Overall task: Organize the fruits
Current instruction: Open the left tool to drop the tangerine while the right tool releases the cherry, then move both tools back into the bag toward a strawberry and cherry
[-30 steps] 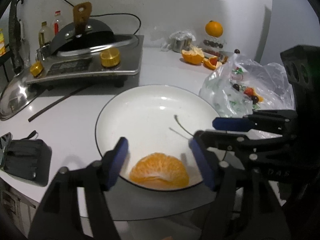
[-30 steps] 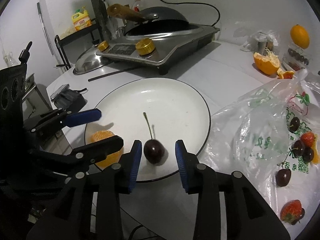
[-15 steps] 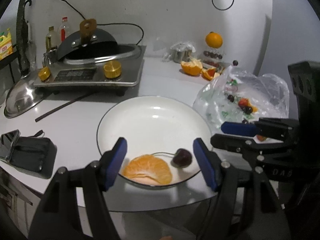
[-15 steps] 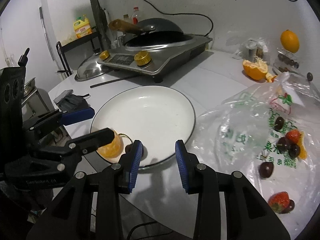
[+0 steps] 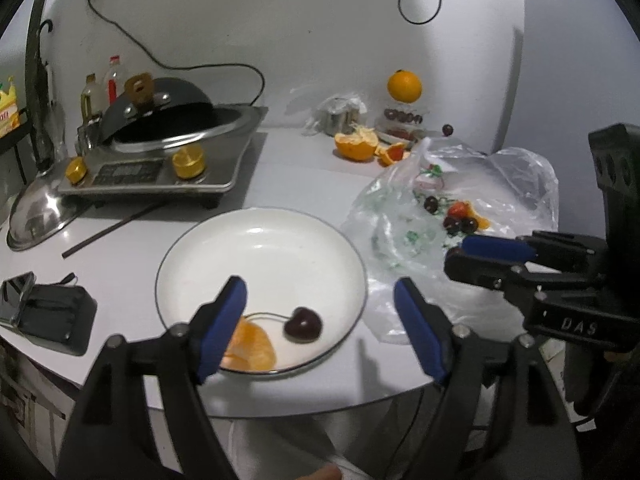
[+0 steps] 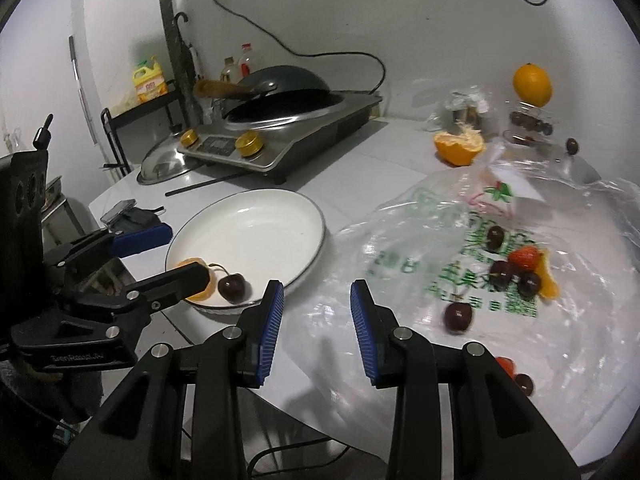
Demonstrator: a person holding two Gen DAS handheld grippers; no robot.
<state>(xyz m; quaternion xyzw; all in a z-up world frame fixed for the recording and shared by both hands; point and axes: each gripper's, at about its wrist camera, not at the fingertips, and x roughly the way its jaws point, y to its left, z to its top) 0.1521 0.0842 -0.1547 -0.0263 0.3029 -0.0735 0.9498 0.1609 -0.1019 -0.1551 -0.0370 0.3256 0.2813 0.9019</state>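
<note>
A white plate [image 5: 260, 256] [image 6: 256, 236] lies on the white table with a peeled orange piece [image 5: 250, 346] [image 6: 194, 262] and a dark cherry [image 5: 303, 324] [image 6: 232, 287] at its near rim. My left gripper [image 5: 320, 320] hovers above that rim, its jaws opening, nothing pressed between the pads. My right gripper [image 6: 316, 316] stands open and empty over the table between the plate and a clear plastic bag [image 6: 480, 264] [image 5: 440, 208]. On the bag lie several cherries [image 6: 458, 316] and a strawberry [image 6: 524, 258].
An induction cooker with a wok [image 5: 160, 152] [image 6: 280, 128] stands behind the plate, a steel lid [image 5: 38, 216] beside it. A black pouch with a phone [image 5: 44, 312] lies at the left table edge. Orange halves [image 5: 356, 146] and a whole orange [image 5: 404, 86] sit at the back.
Both grippers have drawn back and risen from the plate. The cherry left the right gripper's jaws and now lies beside the orange piece. The left jaws stand wider.
</note>
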